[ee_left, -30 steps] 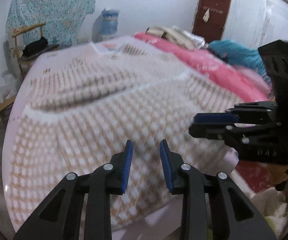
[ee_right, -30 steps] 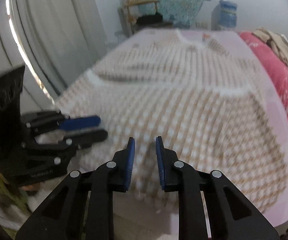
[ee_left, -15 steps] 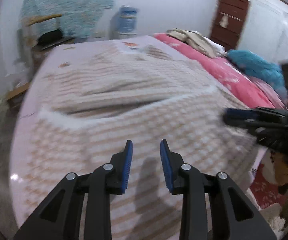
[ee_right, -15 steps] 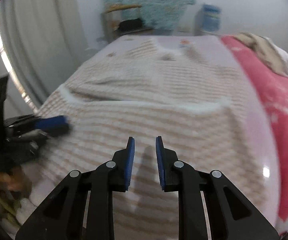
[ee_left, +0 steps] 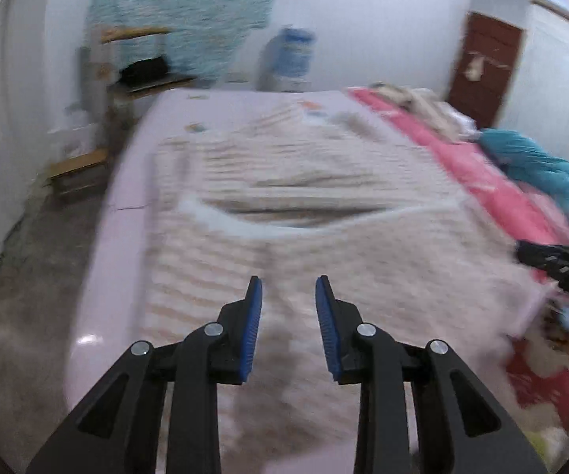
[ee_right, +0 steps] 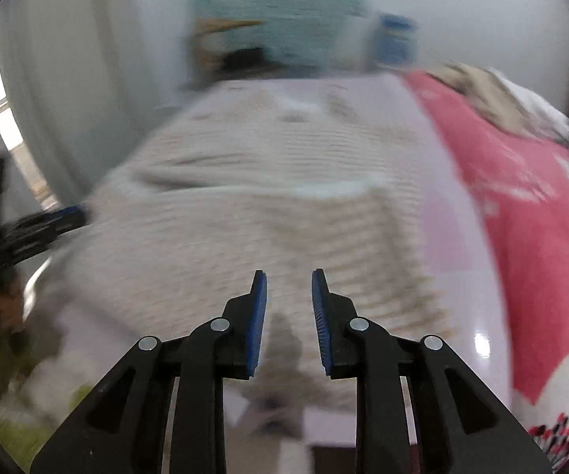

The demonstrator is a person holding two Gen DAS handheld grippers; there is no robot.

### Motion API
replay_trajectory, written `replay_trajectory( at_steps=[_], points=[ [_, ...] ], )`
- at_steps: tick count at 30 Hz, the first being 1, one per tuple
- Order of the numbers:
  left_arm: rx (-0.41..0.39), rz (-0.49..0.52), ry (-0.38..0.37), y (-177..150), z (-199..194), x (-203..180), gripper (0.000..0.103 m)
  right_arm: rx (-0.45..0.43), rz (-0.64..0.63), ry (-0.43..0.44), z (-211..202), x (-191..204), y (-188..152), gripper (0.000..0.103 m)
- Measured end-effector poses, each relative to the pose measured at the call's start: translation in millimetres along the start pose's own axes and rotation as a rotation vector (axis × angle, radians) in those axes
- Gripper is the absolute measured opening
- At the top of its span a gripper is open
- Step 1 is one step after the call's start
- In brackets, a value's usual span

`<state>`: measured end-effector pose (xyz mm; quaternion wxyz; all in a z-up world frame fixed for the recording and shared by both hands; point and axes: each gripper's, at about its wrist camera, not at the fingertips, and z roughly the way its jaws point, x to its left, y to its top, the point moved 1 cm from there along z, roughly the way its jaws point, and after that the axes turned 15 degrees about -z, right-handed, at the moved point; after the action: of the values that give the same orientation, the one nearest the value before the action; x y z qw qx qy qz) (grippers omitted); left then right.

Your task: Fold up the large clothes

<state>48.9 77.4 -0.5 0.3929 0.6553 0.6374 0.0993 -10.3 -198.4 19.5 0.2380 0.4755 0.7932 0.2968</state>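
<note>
**Inspector:** State the position of the garment

**Assistant:** The checked sweater (ee_left: 324, 213) lay spread flat on the lilac bed sheet (ee_left: 134, 181), neck toward the far end, a sleeve folded across the chest with its white cuff showing. Both views were blurred

**Inspector:** And the grippers?

**Assistant:** The left gripper (ee_left: 288, 308) hung above the near hem with its jaws a modest gap apart and nothing between them. The right gripper (ee_right: 288, 300) stood likewise over the hem on its own side, jaws opening, also empty. Neither was seen to touch the knit

**Inspector:** Which step was in hand?

**Assistant:** By my judgement, the approach to the bottom hem, prior to lifting it toward the collar. The next move called for both grippers to descend on the hem corners, well apart, and pinch through the thick knit evenly

**Inspector:** Obstructions?

**Assistant:** A pink quilt (ee_right: 529, 213) ran just beside the sweater on the right, carrying a heap of beige clothes (ee_right: 494, 94) and a teal fabric (ee_left: 537, 158). A chair (ee_left: 134, 63) and a water bottle (ee_left: 288, 59) stood beyond the bed, well clear
</note>
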Motion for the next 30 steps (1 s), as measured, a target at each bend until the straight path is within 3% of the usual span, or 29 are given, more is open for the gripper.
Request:
replay_trajectory(
  at_steps=[1,3,5,6,8,11,14,18,20,22,23,24,26,27,30],
  points=[
    [0.030,0.028,-0.052,-9,-2,-13,0.027,-0.002,-0.037,0.048,0,16,-1,0.022],
    [0.082,0.109,-0.088,-31,1,-38,0.027,0.022,-0.109,0.079,8,46,-7,0.022],
    [0.127,0.169,-0.044,-51,15,-53,0.028,0.098,-0.137,0.046,32,63,-19,0.022],
    [0.155,0.195,0.020,-60,28,-57,0.029,0.101,-0.136,0.026,43,66,-27,0.023],
    [0.144,0.199,0.036,-58,28,-58,0.029,0.093,-0.116,0.025,39,67,-27,0.022],
    [0.126,0.169,0.039,-48,14,-55,0.029,0.072,-0.084,0.029,17,60,-21,0.022],
    [0.102,0.148,0.096,-46,10,-37,0.029,0.099,-0.077,-0.044,21,55,-28,0.023],
    [0.118,0.030,0.032,-45,10,-15,0.029,0.104,0.028,0.034,30,38,-37,0.024],
    [0.073,0.019,0.051,-38,-2,-11,0.029,0.064,0.030,-0.035,11,28,-35,0.024],
    [0.049,-0.018,0.090,-35,-4,8,0.029,0.081,0.044,-0.104,10,16,-41,0.024],
    [0.079,-0.063,0.113,-35,5,24,0.029,0.114,0.074,-0.108,18,8,-49,0.024],
    [0.091,-0.099,0.082,-38,8,34,0.029,0.150,0.111,-0.079,33,1,-59,0.024],
    [0.093,-0.161,0.030,-36,7,43,0.029,0.145,0.152,-0.039,42,-5,-70,0.024],
    [0.096,-0.161,0.039,-32,2,42,0.029,0.148,0.142,-0.041,35,-5,-66,0.024],
    [0.010,-0.143,0.077,-24,-20,42,0.031,0.089,0.139,-0.122,9,-15,-57,0.025]
  ],
)
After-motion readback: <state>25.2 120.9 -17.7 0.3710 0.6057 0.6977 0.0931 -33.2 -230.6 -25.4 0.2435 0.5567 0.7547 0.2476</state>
